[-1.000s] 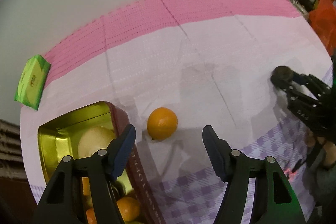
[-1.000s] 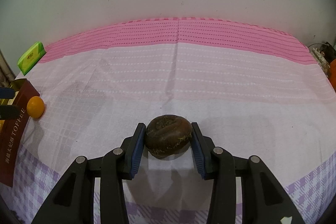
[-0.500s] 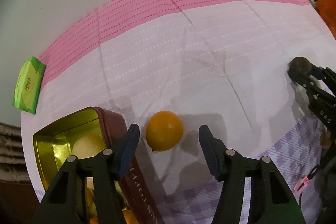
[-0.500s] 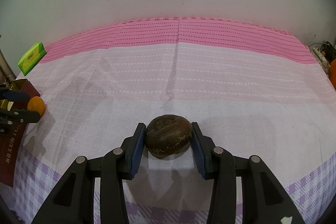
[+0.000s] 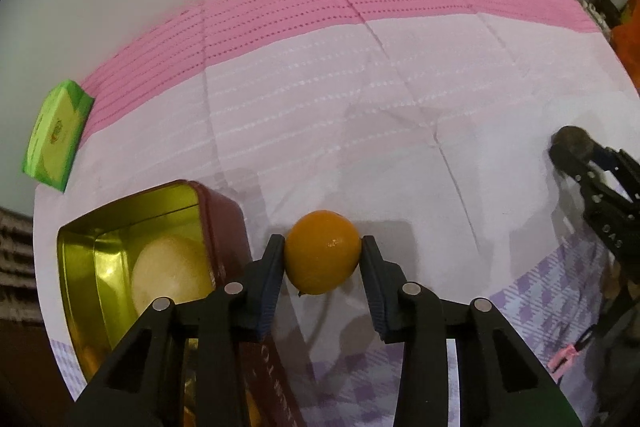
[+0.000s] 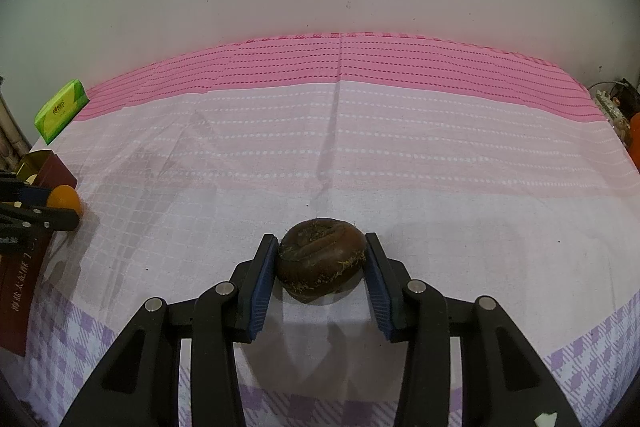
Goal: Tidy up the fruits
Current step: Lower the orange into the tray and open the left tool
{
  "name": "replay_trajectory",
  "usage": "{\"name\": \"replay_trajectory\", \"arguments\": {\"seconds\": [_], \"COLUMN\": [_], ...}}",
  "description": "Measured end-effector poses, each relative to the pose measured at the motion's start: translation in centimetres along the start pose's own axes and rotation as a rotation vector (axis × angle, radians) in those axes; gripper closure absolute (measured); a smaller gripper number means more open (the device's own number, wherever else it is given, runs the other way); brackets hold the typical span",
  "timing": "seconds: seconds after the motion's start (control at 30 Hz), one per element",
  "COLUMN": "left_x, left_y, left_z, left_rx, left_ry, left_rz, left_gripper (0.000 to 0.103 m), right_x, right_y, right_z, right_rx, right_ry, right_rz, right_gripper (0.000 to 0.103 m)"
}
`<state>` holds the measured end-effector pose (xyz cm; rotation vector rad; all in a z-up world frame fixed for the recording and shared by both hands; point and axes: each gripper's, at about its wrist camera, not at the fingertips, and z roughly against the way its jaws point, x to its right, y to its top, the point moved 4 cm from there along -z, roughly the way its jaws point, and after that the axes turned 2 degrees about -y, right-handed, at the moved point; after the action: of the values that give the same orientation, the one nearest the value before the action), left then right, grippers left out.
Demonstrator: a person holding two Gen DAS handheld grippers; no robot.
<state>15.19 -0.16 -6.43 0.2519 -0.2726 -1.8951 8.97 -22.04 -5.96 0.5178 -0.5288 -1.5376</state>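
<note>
Orange skin pressed between both blue pads of the left gripper (image 5: 322,259), so clamped tight on the orange (image 5: 322,257), sitting on or just off the tablecloth (image 5: 360,131) right beside the tin. Can't tell from either view if it's actually lifted.

Landmark here = the dark red tin (image 5: 224,227) with the gold inside. Inside it: 1 pale round fruit (image 5: 168,275) against the near wall, plus bits of more orange fruit lower down, mostly hidden behind the gripper. Green box (image 5: 56,135) lying beyond the tin, toward the wall, at the pink band's edge.

Well away from the tin, across the cloth: right gripper (image 6: 321,259) squeezed on a brown wrinkly fruit (image 6: 322,259), both pads touching its sides, fruit resting on the white part of the cloth. Same gripper also visible from the left wrist view at the far right edge (image 5: 576,151).

From the right wrist view, tin (image 6: 52,171) far left, orange (image 6: 64,197) just beside it in the left fingers, green box (image 6: 60,111) behind.
</note>
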Motion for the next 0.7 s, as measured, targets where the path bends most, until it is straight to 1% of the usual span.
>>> {"name": "replay_trajectory", "arguments": {"seconds": [0.1,0.3,0.47,0.6,0.7], "left_x": [-0.1,-1.3,-4.4,-8.0,-10.5], "left_y": [-0.2,-1.0,-1.8,-2.7,-3.0], "left_z": [1.6,6.1,9.0,9.6,9.3], "left_rx": [0.017,0.085,0.139,0.152,0.149], "left_ry": [-0.009,-0.025,-0.008,0.029,0.05], "left_rz": [0.011,0.059,0.131,0.193,0.236], "left_gripper": [0.064,0.064,0.064,0.064,0.064], "right_x": [0.0,-0.2,-0.1,0.1,0.0], "right_y": [0.0,-0.2,-0.2,-0.2,-0.2], "right_z": [0.0,0.0,0.0,0.0,0.0], "right_rx": [0.0,-0.002,-0.003,-0.003,-0.004], "right_ry": [-0.001,-0.011,-0.016,-0.013,-0.019], "right_rz": [0.0,0.009,0.013,0.011,0.017], "right_gripper": [0.062,0.062,0.062,0.062,0.062]}}
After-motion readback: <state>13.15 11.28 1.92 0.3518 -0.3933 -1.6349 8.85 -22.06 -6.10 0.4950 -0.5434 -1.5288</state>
